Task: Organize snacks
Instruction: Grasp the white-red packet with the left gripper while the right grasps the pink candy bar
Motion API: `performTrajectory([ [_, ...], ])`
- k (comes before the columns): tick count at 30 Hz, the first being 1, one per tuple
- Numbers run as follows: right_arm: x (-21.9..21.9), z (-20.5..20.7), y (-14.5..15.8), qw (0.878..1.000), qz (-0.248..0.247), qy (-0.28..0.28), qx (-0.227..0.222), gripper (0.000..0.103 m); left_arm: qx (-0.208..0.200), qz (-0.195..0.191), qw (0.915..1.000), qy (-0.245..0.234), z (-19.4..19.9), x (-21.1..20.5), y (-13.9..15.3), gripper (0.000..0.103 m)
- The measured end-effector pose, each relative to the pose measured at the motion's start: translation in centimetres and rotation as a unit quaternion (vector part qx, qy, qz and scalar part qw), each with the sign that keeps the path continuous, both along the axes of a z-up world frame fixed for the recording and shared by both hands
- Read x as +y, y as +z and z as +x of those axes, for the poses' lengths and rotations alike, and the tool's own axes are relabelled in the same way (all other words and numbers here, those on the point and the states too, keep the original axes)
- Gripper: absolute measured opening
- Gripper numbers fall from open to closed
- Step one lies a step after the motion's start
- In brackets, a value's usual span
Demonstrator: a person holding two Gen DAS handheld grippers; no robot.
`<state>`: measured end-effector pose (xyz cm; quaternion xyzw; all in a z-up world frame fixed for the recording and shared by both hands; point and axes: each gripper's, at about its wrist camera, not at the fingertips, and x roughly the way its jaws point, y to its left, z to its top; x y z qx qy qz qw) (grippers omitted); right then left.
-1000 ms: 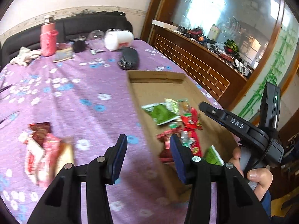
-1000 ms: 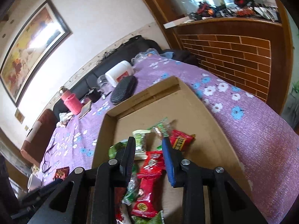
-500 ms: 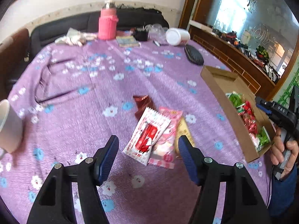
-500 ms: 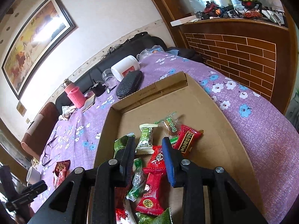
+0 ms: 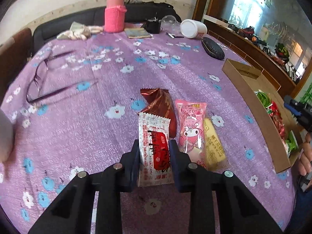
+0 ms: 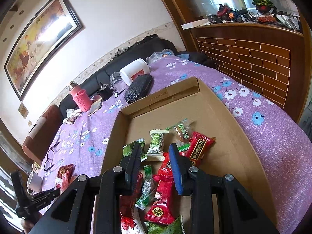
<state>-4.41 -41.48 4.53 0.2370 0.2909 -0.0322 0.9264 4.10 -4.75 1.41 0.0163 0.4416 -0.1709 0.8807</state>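
Note:
A white and red snack packet (image 5: pixel 154 136) lies on the purple flowered tablecloth (image 5: pixel 87 126). My left gripper (image 5: pixel 154 156) is closing on it, a pad against each long side. Beside it lie a dark red packet (image 5: pixel 159 103), a pink cartoon packet (image 5: pixel 191 124) and a yellow packet (image 5: pixel 213 146). The cardboard box (image 6: pixel 175 93) holds several red and green snack packets (image 6: pixel 198 150). My right gripper (image 6: pixel 156 152) hangs over them, open, with nothing between its fingers. From the left wrist view the box (image 5: pixel 243 81) sits at the right.
Glasses (image 5: pixel 39 81) lie on the left of the table and a white cup (image 6: pixel 34 181) stands near its edge. At the far end are a pink flask (image 5: pixel 114 13), a cloth (image 5: pixel 78 33), a white jar (image 5: pixel 193 29) and a black case (image 5: pixel 212 47). A wooden counter (image 6: pixel 253 58) runs along the right.
My left gripper swung from the box to the loose packets, widened, came down and closed around the white and red packet. The right gripper stayed over the box.

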Motion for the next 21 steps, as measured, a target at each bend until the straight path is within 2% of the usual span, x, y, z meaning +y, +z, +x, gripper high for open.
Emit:
performTrajectory([
  [5, 2.1, -0.6, 1.5, 1.0, -0.025, 0.005, -0.014, 0.031, 0.0, -0.007, 0.9998, 0.02, 0.0, 1.1, 0.2, 0.026],
  [8, 5.4, -0.6, 2.7, 0.998, -0.032, 0.052, -0.01, 0.031, -0.001, -0.022, 0.9989, 0.041, 0.1, 2.5, 0.6, 0.026],
  [10, 8.4, -0.1, 3.3, 0.995, -0.039, 0.094, 0.005, 0.032, -0.003, -0.029, 0.9981, 0.055, 0.2, 3.3, 0.9, 0.023],
  [14, 14.0, 2.1, 2.8, 0.982, -0.004, 0.185, 0.047, 0.032, -0.012, -0.041, 0.9967, 0.069, 0.1, 4.1, 1.7, 0.023],
  [21, 22.2, 6.1, 0.3, 0.962, -0.023, 0.247, 0.111, 0.032, -0.019, -0.059, 0.9942, 0.087, -0.1, 5.4, 2.5, 0.023],
])
